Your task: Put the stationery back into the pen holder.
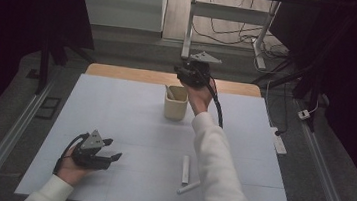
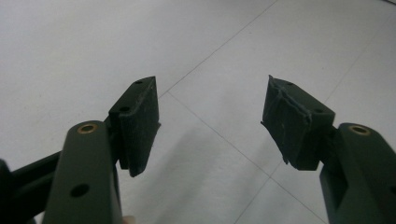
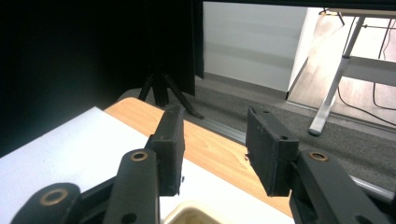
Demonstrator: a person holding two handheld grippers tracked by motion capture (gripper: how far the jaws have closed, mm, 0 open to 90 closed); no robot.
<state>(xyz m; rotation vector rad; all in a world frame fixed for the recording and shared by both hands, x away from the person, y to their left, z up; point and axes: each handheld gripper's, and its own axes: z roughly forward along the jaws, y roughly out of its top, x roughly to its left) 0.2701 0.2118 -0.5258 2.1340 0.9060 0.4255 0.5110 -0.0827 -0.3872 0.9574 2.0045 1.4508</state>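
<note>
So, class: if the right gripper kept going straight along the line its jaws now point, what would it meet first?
Probably nothing on the table: the right gripper, jaws open and empty above the cup, points past the wooden table edge toward the grey floor.

A pale grey-white desk mat [image 1: 113, 124], crossed by thin seam lines, covers a light wooden desk [image 1: 134, 73] whose far edge shows as a tan strip. Grey carpet floor [image 1: 136, 51] lies beyond it. A white wall panel [image 1: 121, 4] stands at the back left, lit brighter than the rest. At the back right stands a white metal table frame [image 1: 225, 15] with black cables [image 1: 234, 33] trailing under it. Black curtains [image 1: 19, 13] darken both sides. A black tripod stand [image 3: 161, 88] stands by the left curtain. A white power strip [image 1: 279, 141] lies on the floor at the right.
</note>
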